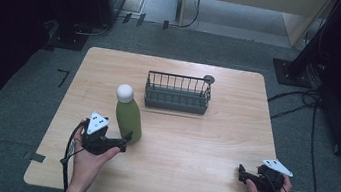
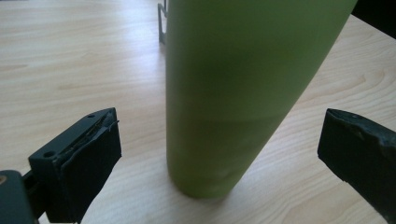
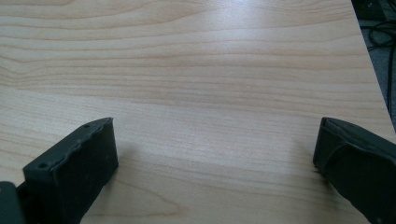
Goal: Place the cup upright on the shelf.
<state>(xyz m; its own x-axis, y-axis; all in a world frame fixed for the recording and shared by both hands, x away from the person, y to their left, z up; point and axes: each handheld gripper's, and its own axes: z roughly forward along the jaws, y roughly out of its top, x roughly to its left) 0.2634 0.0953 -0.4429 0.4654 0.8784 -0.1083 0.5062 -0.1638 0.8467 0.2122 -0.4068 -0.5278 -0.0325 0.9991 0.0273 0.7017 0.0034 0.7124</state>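
Observation:
A green bottle [image 1: 128, 118] with a white round cap [image 1: 125, 92] stands upright on the wooden table [image 1: 202, 141]. My left gripper [image 1: 124, 142] sits at the bottle's base, open, its jaws wide apart. In the left gripper view the green bottle [image 2: 233, 93] rises between the two jaws, touching neither. My right gripper [image 1: 243, 174] rests near the table's front right edge, open, with bare wood between its jaws [image 3: 215, 149].
A dark wire basket [image 1: 177, 93] stands behind the bottle toward the table's far side, with a small round grey disc [image 1: 208, 79] at its back right corner. Cables and stand feet lie on the floor around the table.

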